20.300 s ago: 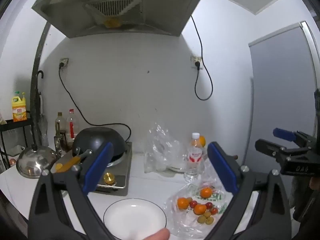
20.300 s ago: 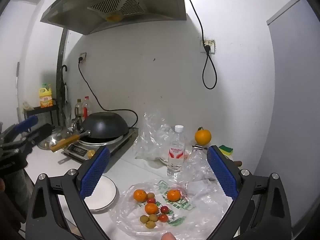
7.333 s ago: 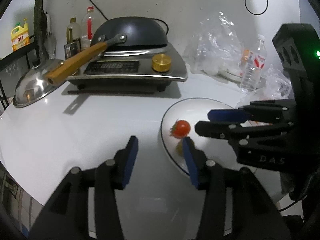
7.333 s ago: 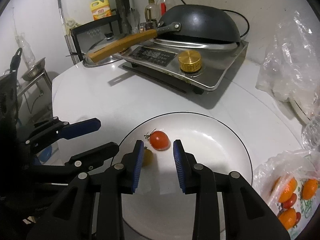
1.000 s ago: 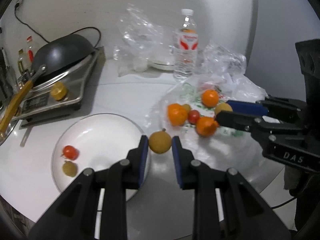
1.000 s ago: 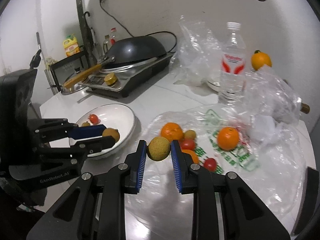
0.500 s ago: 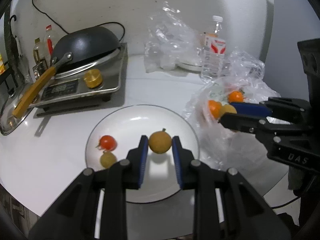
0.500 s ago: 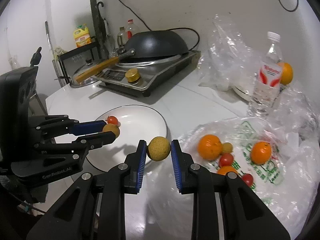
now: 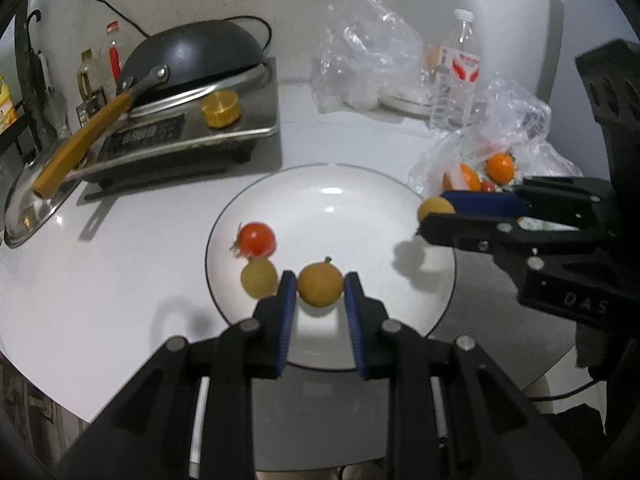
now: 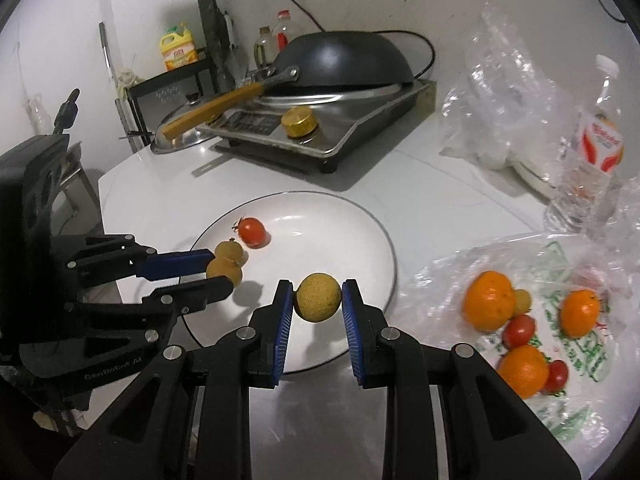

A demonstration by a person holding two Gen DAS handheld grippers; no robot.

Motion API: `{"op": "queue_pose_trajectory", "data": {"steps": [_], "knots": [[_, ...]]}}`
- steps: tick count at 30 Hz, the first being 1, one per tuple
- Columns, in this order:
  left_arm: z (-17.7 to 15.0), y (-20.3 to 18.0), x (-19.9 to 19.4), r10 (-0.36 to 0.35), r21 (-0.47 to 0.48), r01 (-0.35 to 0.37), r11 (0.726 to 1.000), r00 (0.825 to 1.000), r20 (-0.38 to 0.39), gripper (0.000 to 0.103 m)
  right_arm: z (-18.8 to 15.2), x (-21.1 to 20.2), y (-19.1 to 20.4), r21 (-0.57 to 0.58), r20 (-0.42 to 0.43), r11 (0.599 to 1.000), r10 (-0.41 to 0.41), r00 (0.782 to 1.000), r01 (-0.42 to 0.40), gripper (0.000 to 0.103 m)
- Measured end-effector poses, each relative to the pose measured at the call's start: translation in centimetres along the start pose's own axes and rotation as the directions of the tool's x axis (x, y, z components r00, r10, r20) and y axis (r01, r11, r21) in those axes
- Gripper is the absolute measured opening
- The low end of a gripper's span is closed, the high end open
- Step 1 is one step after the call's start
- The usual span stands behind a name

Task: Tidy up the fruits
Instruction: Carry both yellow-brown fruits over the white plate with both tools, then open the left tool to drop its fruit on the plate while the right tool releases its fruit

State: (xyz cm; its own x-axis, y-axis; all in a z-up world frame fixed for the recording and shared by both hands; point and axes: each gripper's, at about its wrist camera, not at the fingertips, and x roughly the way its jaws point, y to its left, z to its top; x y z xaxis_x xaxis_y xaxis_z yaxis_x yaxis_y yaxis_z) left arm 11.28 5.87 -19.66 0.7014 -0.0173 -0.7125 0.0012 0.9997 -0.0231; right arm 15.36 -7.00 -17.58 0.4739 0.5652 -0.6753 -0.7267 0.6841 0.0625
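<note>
Two tongs are each carrying a small round fruit over the white plate.
The left tongs are pinching a brownish fruit above the near rim; only the right view is showing the right tongs clamping a yellowish fruit and the oranges on the plastic bag.

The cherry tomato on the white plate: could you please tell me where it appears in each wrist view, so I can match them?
Left wrist view: the cherry tomato lies left of centre, on the plate's left half, just behind a small yellowish fruit.
Right wrist view: the cherry tomato lies left of centre, near the plate's far-left rim.
Shared landmark: the white plate.
</note>
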Motion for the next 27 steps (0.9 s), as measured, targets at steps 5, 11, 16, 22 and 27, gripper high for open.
{"op": "queue_pose_trajectory", "data": {"steps": [5, 11, 16, 22, 27], "knots": [[-0.9, 0.3, 0.6, -0.010, -0.006, 0.010, 1.000, 1.000, -0.026, 0.025, -0.1, 1.6, 0.9, -0.008, -0.030, 1.000, 0.022, 0.999, -0.022, 0.027], [-1.2, 1.3, 0.6, -0.006, -0.036, 0.005, 0.999, 1.000, -0.019, 0.026, -0.2, 3.1, 2.2, -0.028, -0.066, 0.999, 0.042, 0.997, -0.044, 0.027], [-1.2, 1.9, 0.4, -0.005, -0.054, 0.005, 0.999, 1.000, -0.008, 0.026, -0.6, 3.9, 3.3, -0.038, -0.096, 0.997, 0.068, 0.993, -0.072, 0.027], [-1.1, 2.7, -0.2, 0.004, -0.077, -0.003, 0.997, 1.000, 0.007, 0.027, -1.1, 4.6, 3.6, -0.003, -0.115, 0.995, 0.104, 0.988, -0.105, 0.027], [-1.4, 3.0, -1.0, 0.014, -0.090, -0.012, 0.996, 1.000, 0.018, 0.027, -1.1, 4.4, 4.1, 0.006, -0.111, 0.993, 0.122, 0.986, -0.122, 0.027]]}}
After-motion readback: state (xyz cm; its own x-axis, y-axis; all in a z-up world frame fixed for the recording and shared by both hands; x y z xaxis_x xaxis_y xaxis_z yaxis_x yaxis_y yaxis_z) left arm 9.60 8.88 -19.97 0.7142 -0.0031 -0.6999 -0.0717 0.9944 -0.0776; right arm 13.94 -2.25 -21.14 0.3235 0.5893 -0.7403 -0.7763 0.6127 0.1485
